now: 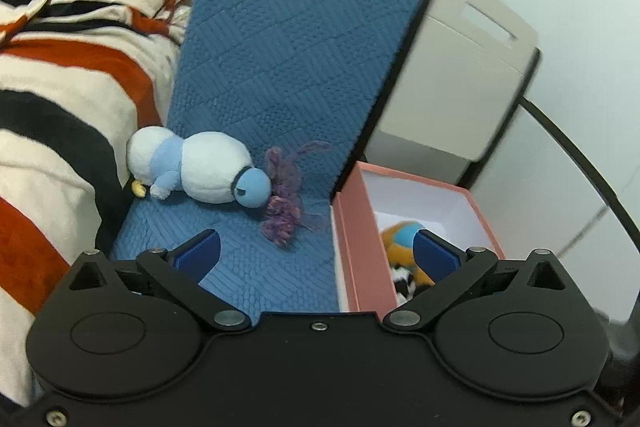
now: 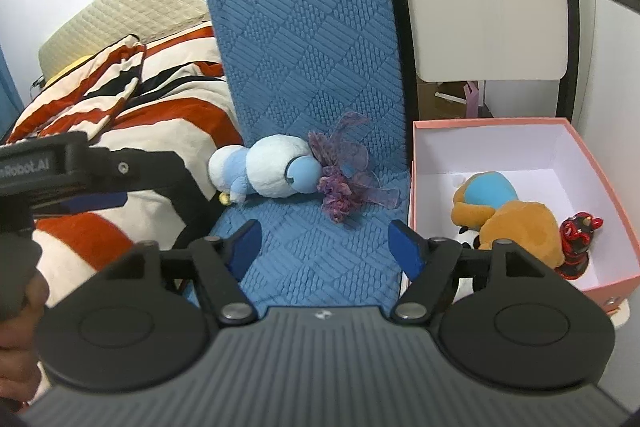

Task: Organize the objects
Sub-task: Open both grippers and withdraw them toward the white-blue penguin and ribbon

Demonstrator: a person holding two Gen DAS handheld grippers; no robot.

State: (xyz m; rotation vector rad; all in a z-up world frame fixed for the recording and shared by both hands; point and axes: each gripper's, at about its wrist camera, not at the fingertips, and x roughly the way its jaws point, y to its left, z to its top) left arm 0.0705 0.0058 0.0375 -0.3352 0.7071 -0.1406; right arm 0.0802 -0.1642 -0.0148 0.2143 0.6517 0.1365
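In the left wrist view, the left gripper [image 1: 316,251] has its jaws wide apart and holds nothing. Ahead of it, on the blue quilted cushion [image 1: 296,39], lies a soft white and pale blue plush toy [image 1: 200,169] on its side, touching a purple tuft of yarn and gauze [image 1: 286,193]. Just beside the cushion stands the pink cardboard box [image 1: 360,227], with an orange plush [image 1: 400,239] already inside.

In the right wrist view, the right gripper [image 2: 324,247] is also fully open and empty. The box [image 2: 592,171] holds the orange plush [image 2: 516,223], a glossy red and black figure [image 2: 578,239] and perhaps a small black and white toy, mostly hidden. So I judge the task partly done: two things remain on the cushion. The striped fleece blanket [image 2: 132,107] lies to the left.
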